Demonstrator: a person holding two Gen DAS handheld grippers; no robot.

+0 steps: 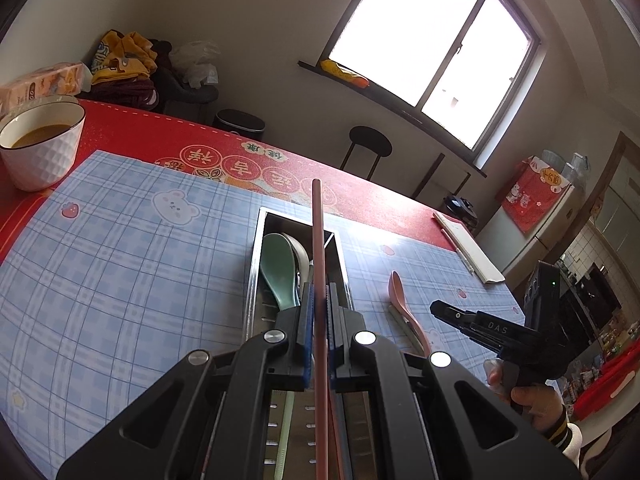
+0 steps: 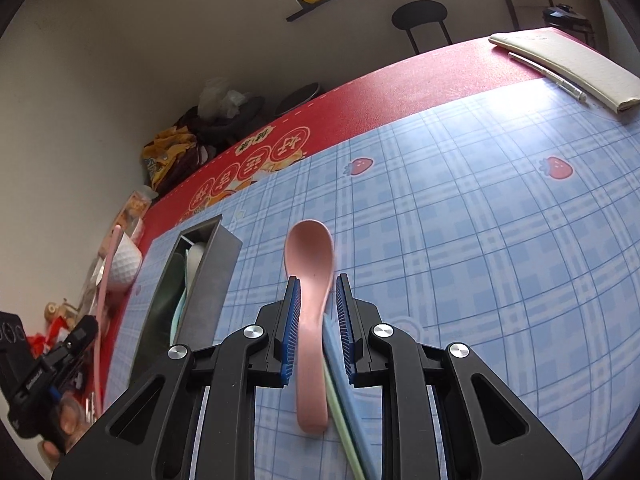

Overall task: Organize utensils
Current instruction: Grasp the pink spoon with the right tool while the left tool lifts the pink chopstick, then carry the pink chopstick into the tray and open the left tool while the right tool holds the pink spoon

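The left gripper [image 1: 318,300] has its jaws clamped flat on a pink chopstick [image 1: 318,240], which stands over the steel utensil box [image 1: 256,272]. The left wrist view looks straight into that box, where a green spoon [image 1: 278,272] and a white spoon [image 1: 298,254] lie side by side. The right wrist view shows only the box's outer wall, but it shows the right gripper [image 2: 318,304] best: jaws narrow, on either side of the neck of a pink spoon [image 2: 310,264]; whether the pads touch it I cannot tell. This spoon is right of the box, over the blue checked mat [image 1: 120,260], crossing a green chopstick [image 2: 340,412]. "DAS" is printed on the right gripper's side. Beyond the box, the red worktop [image 1: 132,128] bears Chinese characters in circles. Both grippers tilt downward; a hand [image 1: 528,400] in a striped cuff grips the right handle.
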